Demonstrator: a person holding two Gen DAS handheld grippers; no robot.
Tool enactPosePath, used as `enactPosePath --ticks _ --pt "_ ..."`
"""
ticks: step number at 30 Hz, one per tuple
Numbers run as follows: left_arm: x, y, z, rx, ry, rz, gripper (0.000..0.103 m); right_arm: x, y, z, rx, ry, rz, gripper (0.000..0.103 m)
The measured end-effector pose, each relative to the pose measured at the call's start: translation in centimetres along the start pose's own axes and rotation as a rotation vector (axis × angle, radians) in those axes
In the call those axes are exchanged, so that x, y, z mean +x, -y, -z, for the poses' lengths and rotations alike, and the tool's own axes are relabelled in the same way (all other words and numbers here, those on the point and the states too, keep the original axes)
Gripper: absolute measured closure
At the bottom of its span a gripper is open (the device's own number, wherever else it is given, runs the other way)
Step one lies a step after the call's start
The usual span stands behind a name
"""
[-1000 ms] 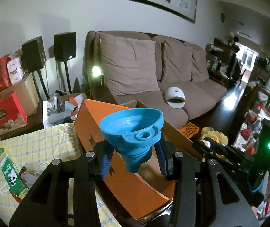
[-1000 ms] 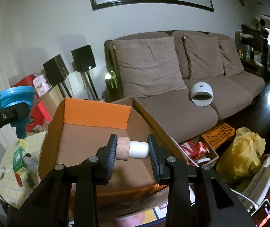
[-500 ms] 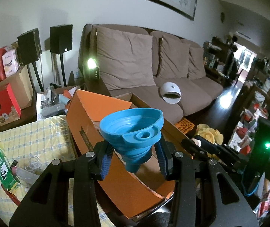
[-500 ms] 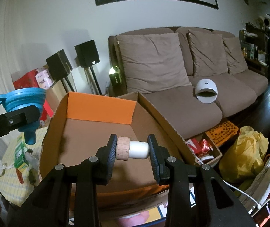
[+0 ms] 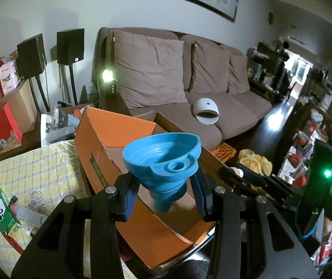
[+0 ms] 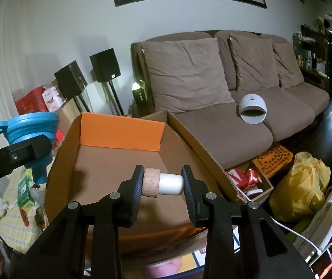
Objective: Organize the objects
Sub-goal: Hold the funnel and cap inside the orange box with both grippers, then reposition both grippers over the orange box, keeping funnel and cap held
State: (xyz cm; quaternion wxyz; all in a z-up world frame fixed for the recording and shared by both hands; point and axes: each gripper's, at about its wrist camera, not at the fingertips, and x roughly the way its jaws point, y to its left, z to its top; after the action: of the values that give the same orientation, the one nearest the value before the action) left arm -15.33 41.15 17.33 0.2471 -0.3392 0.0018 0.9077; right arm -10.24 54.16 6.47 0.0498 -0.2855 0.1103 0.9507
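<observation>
— Left wrist view?
— Left gripper (image 5: 164, 198) clamped on blue funnel (image 5: 163, 160), spout down, over orange cardboard box (image 5: 110, 144) beside checked cloth (image 5: 35, 162).
— Right wrist view?
— Right gripper (image 6: 162, 182) closed on stopper (image 6: 161, 181), wooden cap against one pad, white end against the other, above the open box (image 6: 119, 134). Funnel (image 6: 32, 127) off to the left, sofa (image 6: 224, 88) behind.

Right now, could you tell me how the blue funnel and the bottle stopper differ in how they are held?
The blue funnel stands upright in the left gripper, spout down; the bottle stopper lies sideways, clamped end to end in the right gripper. The funnel is one colour; the stopper has a wooden cap and a white plug. Both hang over the open cardboard box.
</observation>
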Motion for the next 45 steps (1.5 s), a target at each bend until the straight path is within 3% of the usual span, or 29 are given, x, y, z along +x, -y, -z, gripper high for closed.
enactPosePath --ticks 34,45 --pt "1.5 -0.1 0.8 0.027 -0.037 -0.031 0.064 0.8 -0.3 0.1 -0.009 -0.033 -0.013 0.070" --pt "1.8 0.2 1.0 0.043 -0.050 -0.033 0.064 1.6 1.2 0.6 0.033 -0.052 0.003 0.070"
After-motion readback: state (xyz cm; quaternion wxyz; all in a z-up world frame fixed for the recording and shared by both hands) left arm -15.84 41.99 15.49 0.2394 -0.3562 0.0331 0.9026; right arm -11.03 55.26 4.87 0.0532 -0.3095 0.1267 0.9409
